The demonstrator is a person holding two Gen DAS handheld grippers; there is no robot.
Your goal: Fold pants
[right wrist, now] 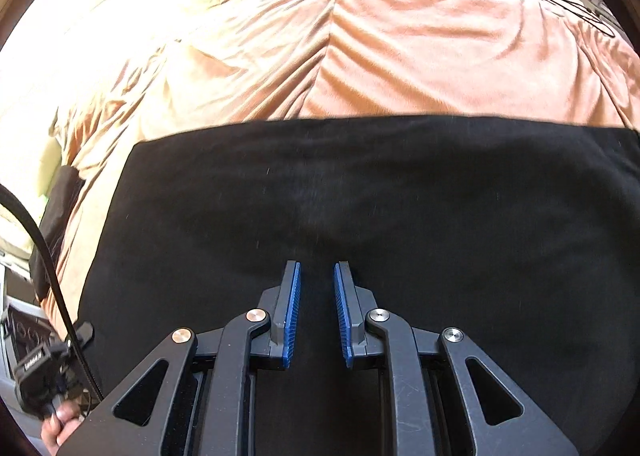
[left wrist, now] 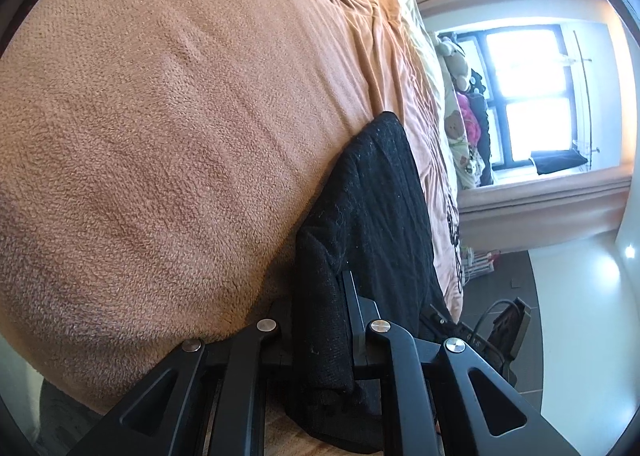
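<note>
Right, my left gripper point(left wrist: 320, 320) is clamped on the pants point(left wrist: 372, 216): a thick wad of black knit fills the gap between the fingers point(left wrist: 354, 308), and the pads are buried in it, so I can't see them at all. From that grip the cloth runs away from me as a long dark band over the bed point(left wrist: 160, 116), lying on its brown fleece blanket point(left wrist: 168, 184). The near end of the wad drops below my linkage and is cut off by the frame edge. Behind, a window point(left wrist: 528, 96) is blown out white; a heap of soft toys point(left wrist: 460, 96) beside it is too small and glary to sort out.

My right gripper point(right wrist: 317, 312) is over the pants point(right wrist: 360, 196) too, seen here as a wide flat black sheet w/ a straight far edge across the peach bedspread point(right wrist: 360, 56). Its fingers point(right wrist: 291, 308) stand slightly apart, blue ribbed pads facing each other, w/ only the flat black cloth showing in the narrow gap. Whether the tips touch the fabric I can't tell; black on black, no shadow to go by. The sheet's right side runs out of frame. Top left is washed out by sunlight. Lower left, a black cable point(right wrist: 44, 256) and part of a hand point(right wrist: 60, 432) at the rim, mostly cut off. Something thin and dark lies at the bedspread's far right corner, too warped to make out.
</note>
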